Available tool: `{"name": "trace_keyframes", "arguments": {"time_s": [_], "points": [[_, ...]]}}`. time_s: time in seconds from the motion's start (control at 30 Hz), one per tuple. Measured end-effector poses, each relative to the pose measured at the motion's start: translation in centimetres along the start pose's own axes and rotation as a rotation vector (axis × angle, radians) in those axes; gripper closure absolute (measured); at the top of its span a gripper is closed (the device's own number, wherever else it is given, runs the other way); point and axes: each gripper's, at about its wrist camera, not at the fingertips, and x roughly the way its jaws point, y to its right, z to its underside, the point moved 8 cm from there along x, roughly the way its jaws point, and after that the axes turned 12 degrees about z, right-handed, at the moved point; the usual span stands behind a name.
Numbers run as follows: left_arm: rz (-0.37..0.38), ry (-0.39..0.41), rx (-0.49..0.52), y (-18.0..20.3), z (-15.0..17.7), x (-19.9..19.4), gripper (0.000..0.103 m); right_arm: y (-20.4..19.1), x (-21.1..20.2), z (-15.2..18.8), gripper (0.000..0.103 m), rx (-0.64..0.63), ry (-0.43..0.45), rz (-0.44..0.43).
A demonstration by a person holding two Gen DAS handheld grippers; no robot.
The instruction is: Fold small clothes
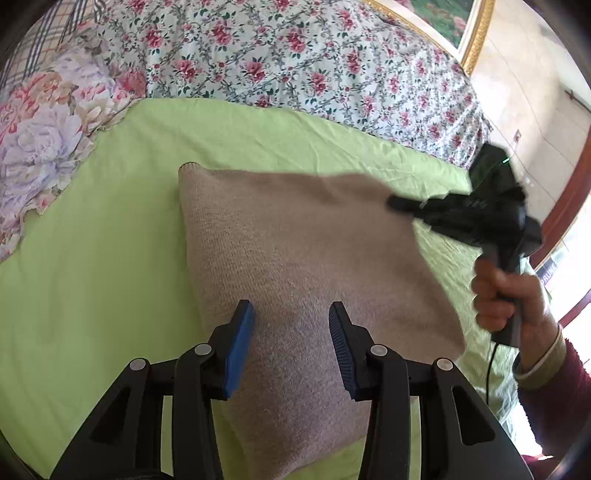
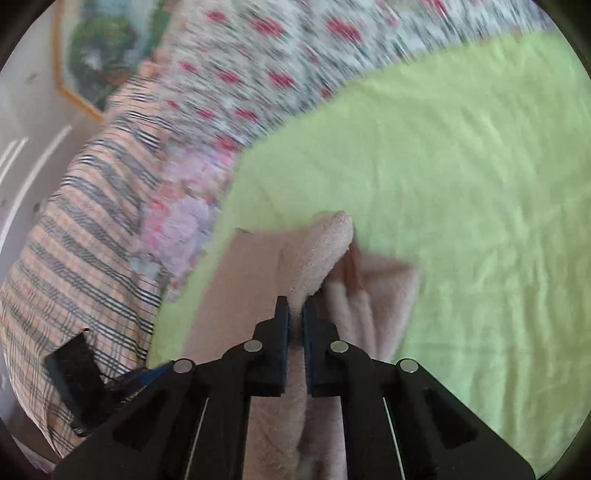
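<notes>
Fingers (image 1: 243,347) of my left gripper (image 1: 291,347), blue-padded on black arms, stand spread wide with nothing between them, hovering over the near part of the beige knitted garment (image 1: 295,258). That garment lies folded into a rough square on the light green bed sheet (image 1: 92,266), one corner raised toward my right. Past the sheet's far edge sit a pale pillow with big purple and pink flowers (image 1: 40,140) and a white quilt with small red roses (image 1: 295,55). Further right, my right hand (image 1: 506,295) grips the handle of my right gripper (image 2: 295,314), whose fingers are pressed together on a lifted fold of the garment, holding its corner above the sheet. A gold-framed picture (image 1: 454,18) hangs on the wall.
</notes>
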Motion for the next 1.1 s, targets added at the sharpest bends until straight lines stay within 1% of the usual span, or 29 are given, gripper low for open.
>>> {"name": "trace_keyframes", "arguments": {"time_s": [0.03,0.1,0.13,0.2,0.27,0.33,0.43,0.47,0.53,0.57,0.6,0.67,0.73,0.77,0.8,0.83,0.9,0.93,1.0,1.03,1.07,1.1], "points": [[0.003,-0.009,-0.003,-0.1,0.3,0.3,0.06,0.0,-0.1,0.0,0.095,-0.012,0.002,0.012],[-0.005,-0.039,-0.011,-0.3,0.9,1.1,0.061,0.9,1.0,0.6,0.095,-0.035,-0.028,0.076],[-0.018,-0.056,-0.01,-0.5,1.3,1.8,0.061,1.7,2.0,1.1,0.095,-0.039,-0.058,0.119],[-0.036,-0.062,0.0,-0.6,1.6,2.3,0.06,3.0,3.9,2.4,0.095,-0.051,-0.105,0.181],[-0.042,-0.064,0.007,-0.7,1.8,2.7,0.06,3.6,4.9,3.1,0.095,-0.053,-0.125,0.201],[-0.043,-0.065,0.006,-1.0,2.0,3.2,0.06,3.9,5.1,3.1,0.095,-0.051,-0.116,0.211],[-0.062,-0.061,0.021,-0.7,2.3,3.2,0.06,4.0,4.3,2.8,0.091,-0.026,-0.108,0.235],[-0.065,-0.06,0.027,-0.5,2.4,3.1,0.06,4.0,3.8,2.7,0.089,-0.014,-0.103,0.239],[-0.065,-0.061,0.032,-0.5,2.5,3.0,0.06,3.1,1.8,2.4,0.089,-0.009,-0.061,0.226],[-0.061,-0.06,0.032,-0.5,2.5,2.9,0.06,2.1,1.0,2.5,0.088,-0.018,-0.039,0.204],[-0.053,-0.057,0.029,-0.5,2.6,2.7,0.06,0.7,0.1,2.8,0.088,-0.043,-0.022,0.157],[-0.045,-0.055,0.027,-0.5,2.7,2.6,0.06,-1.4,-0.3,4.1,0.088,-0.098,-0.046,0.103],[-0.047,-0.059,0.032,-0.4,2.7,2.6,0.06,-1.8,0.5,5.8,0.088,-0.135,-0.102,0.119],[-0.049,-0.061,0.034,-0.4,2.7,2.5,0.06,-1.3,1.0,6.8,0.088,-0.156,-0.13,0.159],[-0.049,-0.063,0.037,-0.4,2.8,2.5,0.06,-0.6,1.4,7.5,0.091,-0.17,-0.144,0.189],[-0.047,-0.064,0.043,-0.2,2.9,2.4,0.06,0.2,1.8,8.1,0.092,-0.173,-0.153,0.201],[-0.055,-0.067,0.058,0.2,3.3,2.2,0.06,1.3,1.7,8.1,0.096,-0.115,-0.147,0.164],[-0.058,-0.067,0.063,0.3,3.5,1.9,0.06,1.4,1.5,8.0,0.096,-0.1,-0.149,0.163],[-0.063,-0.065,0.061,0.6,4.2,1.2,0.06,1.1,0.5,7.9,0.096,-0.114,-0.137,0.197],[-0.064,-0.065,0.054,0.7,4.5,0.7,0.062,0.4,-0.3,7.9,0.095,-0.134,-0.119,0.204],[-0.059,-0.06,0.047,0.8,4.8,0.0,0.062,-0.6,-1.1,8.1,0.091,-0.15,-0.104,0.193],[-0.049,-0.046,0.042,1.1,5.2,-0.8,0.062,-1.7,-2.1,8.4,0.091,-0.168,-0.091,0.159]]}}
